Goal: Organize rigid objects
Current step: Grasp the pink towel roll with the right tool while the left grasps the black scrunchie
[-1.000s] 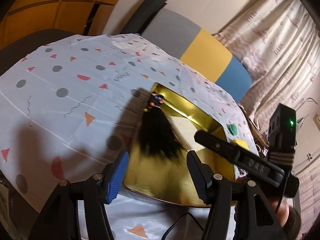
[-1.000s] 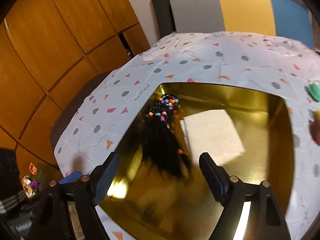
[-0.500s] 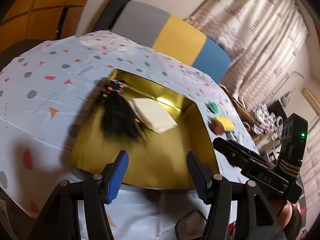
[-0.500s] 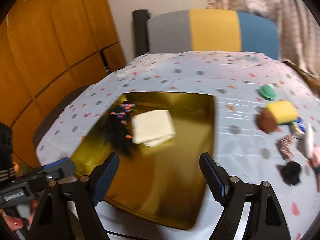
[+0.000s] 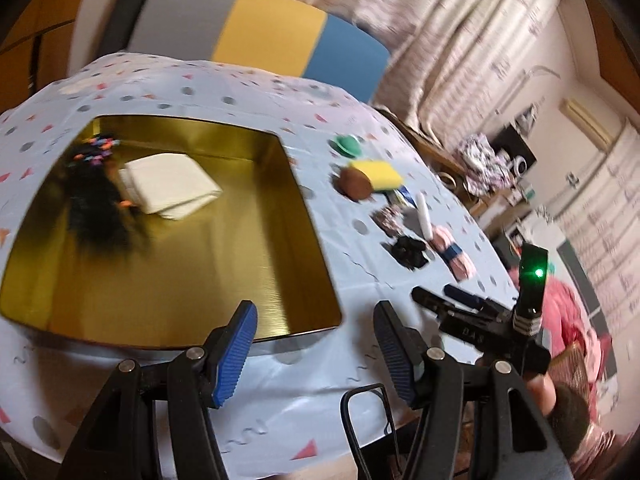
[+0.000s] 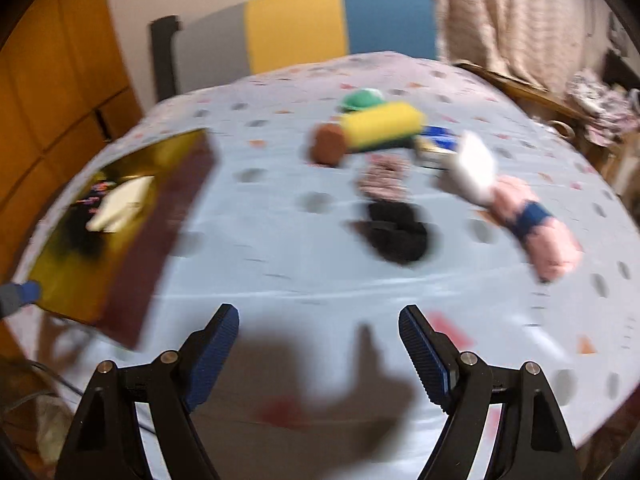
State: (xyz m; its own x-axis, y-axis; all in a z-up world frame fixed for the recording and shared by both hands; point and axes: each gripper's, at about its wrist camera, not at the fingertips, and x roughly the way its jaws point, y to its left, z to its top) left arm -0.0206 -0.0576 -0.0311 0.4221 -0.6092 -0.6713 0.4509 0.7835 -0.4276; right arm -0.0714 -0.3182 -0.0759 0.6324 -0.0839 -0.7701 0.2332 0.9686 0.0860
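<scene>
Two grippers hung over the surface (image 5: 304,384), which was draped in a pale cloth printed with dots and triangles. The left gripper (image 5: 314,354) had its jaws about half apart with nothing between them, poised over the near right corner of a gold tray (image 5: 224,280). The right gripper (image 6: 319,354) had its jaws spread wide and empty above bare cloth, with its shadow falling under it.

Inside the tray lay a black tuft of hair with coloured beads (image 5: 98,204) toward the far left side, and just beside it, touching or nearly so, a folded white cloth (image 5: 170,184).

To the right of the tray, well apart from it, a loose cluster of small things lay on the cloth: a green round piece (image 6: 362,100) farthest back, a yellow sponge (image 6: 382,124) with a brown round object (image 6: 328,146) against its left end, a blue-and-white item (image 6: 438,138) I could not identify, a white oblong object (image 6: 472,170), a speckled scrunchie-like ring (image 6: 384,178), a black fuzzy lump (image 6: 396,232) nearest the right gripper, and a pink bundle with a blue band (image 6: 534,224).

Behind the surface stood a chair back (image 6: 300,38) in grey, yellow and blue panels. The right wrist view was heavily blurred.
</scene>
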